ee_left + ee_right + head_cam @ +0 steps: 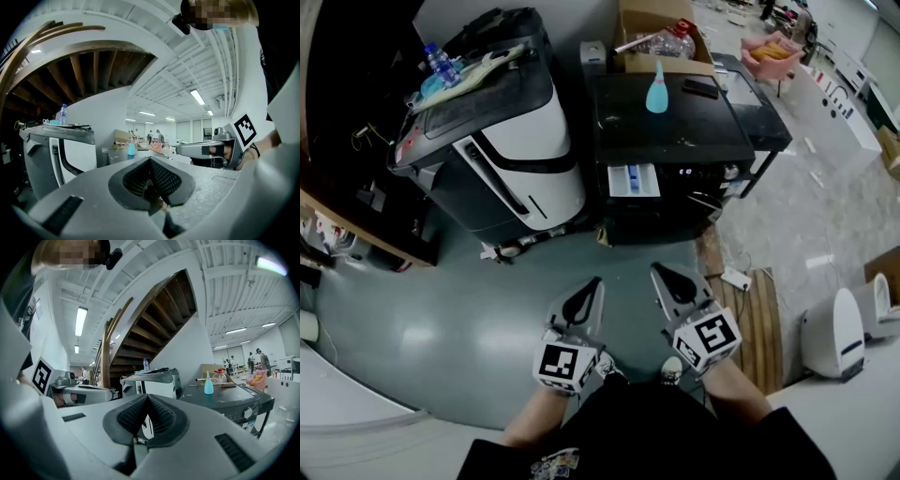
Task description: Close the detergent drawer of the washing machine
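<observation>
With left tongs [592, 286] and right tongs [661, 272] both pinched shut on nothing, step closer and press squarely on the detergent drawer [633, 180] jutting from the washing machine's [675, 127] upper-left front corner.

No words, brands or numbers could be read. The marker cubes [562, 364] on the left gripper [595, 281] and right gripper [657, 269] bore only black-and-white square patterns. Any print on the washing machine [675, 131] front was too small to read.
</observation>
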Action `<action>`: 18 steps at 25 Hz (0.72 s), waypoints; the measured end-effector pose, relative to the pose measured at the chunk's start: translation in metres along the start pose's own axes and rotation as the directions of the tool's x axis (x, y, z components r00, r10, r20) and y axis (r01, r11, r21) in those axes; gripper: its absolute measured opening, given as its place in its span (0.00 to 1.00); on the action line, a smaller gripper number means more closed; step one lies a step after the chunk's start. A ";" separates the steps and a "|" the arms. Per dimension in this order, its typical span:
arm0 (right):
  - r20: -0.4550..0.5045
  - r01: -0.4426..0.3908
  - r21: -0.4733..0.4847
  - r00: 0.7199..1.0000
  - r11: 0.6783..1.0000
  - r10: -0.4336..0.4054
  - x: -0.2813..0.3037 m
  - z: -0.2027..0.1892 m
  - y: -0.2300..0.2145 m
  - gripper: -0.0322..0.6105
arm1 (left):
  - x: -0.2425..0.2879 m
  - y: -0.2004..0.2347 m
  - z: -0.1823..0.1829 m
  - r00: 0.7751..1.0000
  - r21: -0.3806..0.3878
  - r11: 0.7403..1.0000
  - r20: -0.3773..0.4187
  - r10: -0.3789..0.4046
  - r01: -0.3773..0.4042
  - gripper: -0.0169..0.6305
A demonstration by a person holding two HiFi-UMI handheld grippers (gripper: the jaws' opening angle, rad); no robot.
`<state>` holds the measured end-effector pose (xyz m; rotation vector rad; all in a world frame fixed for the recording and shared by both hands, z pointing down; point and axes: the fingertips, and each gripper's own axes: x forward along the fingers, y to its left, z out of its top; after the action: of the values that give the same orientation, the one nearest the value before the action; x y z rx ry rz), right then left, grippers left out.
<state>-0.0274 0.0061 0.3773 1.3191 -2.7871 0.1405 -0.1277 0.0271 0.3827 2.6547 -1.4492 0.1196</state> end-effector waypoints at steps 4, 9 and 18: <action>-0.008 0.020 0.010 1.000 1.000 -0.020 0.016 -0.003 0.007 0.05 | 0.001 0.019 -0.003 1.000 -0.008 1.000 0.002 -0.020 0.020 0.03; -0.012 0.041 0.031 0.999 0.999 -0.041 0.035 -0.008 0.016 0.05 | 0.001 0.040 -0.007 0.999 -0.004 0.999 -0.004 -0.044 0.043 0.03; 0.008 0.039 0.020 0.999 0.999 -0.039 0.069 -0.010 0.042 0.06 | -0.009 0.074 -0.013 0.996 -0.003 0.997 -0.027 -0.082 0.082 0.03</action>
<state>-0.1037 -0.0199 0.3915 1.3811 -2.7715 0.1623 -0.1951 -0.0028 0.3988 2.6957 -1.3294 0.1467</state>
